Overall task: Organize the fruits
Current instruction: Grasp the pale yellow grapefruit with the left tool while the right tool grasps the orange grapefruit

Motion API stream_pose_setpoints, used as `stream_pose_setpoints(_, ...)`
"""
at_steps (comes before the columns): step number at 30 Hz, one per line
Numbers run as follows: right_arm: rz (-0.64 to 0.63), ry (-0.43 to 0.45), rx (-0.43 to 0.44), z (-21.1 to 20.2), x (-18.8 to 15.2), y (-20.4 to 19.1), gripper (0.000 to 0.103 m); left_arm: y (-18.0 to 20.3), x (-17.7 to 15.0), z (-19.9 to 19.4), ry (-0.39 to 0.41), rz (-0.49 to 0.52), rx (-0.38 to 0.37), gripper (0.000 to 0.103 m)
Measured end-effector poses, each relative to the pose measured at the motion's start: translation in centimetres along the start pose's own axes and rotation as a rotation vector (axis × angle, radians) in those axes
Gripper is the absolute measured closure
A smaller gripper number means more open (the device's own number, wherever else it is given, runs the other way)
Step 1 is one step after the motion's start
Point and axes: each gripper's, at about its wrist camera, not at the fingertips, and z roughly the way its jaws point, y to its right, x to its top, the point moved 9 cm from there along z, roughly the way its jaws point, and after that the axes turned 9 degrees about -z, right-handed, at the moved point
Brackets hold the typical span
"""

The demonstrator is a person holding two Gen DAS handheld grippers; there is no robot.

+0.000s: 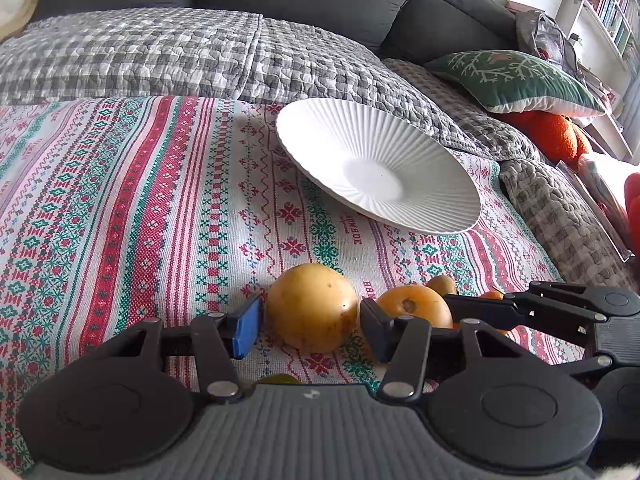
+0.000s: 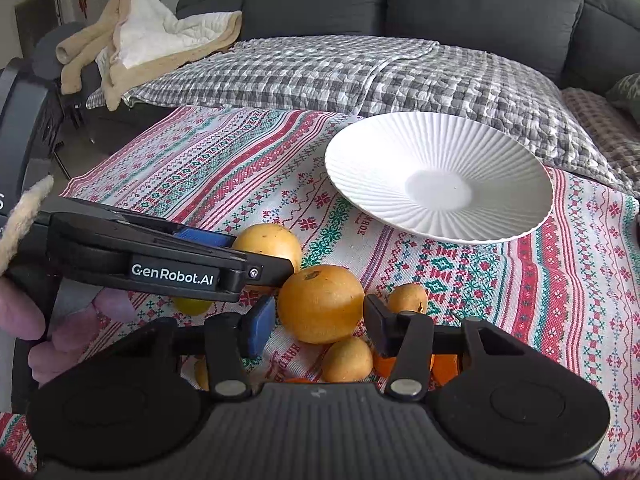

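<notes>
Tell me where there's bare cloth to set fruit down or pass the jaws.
Free: the patterned tablecloth left of the white plate, up to the checked quilt; the plate itself is empty. Crowded: the near edge, where the yellow fruit, orange fruit and smaller ones cluster between both grippers.

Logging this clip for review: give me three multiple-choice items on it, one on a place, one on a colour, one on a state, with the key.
1. Where does the plate lie?
A. On the patterned cloth, beyond the fruit
B. On the sofa cushion
C. In a gripper

2. What colour are the gripper pads?
A. Red
B. Blue
C. White

3. How stands the left gripper?
A. Shut on the plate
B. Shut, holding nothing
C. Open, a yellow fruit between its fingers

Key: 1 A, the plate rests on the cloth behind the fruit. 2 B, the pads show blue in both views. 3 C, its fingers stand apart on either side of the fruit.
</notes>
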Motion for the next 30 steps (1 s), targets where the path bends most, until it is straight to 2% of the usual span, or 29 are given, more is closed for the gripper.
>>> stream_pose_setpoints(14,-0.011,-0.001,-0.034,0.9,0.4,0.2,0.058,-0.1,0.4,0.3,0.022,0.003,0.024,0.062)
stream_pose_setpoints(20,0.048,0.020,-0.030,0.4,0.4,0.9,0.059,-0.5,0.4,-0.4,0.030,-0.025,0.032,0.063)
stream_pose_setpoints(25,0.091,0.065,-0.027,-1.2,0.9,1.8,0.060,-0.6,1.2,-1.3,0.063,-0.054,0.026,0.063)
stream_pose_setpoints(30,0.160,0.135,-0.064,-3.0,2.8,4.8,0.060,1.0,2.9,-1.7,0.093,-0.016,0.016,0.063)
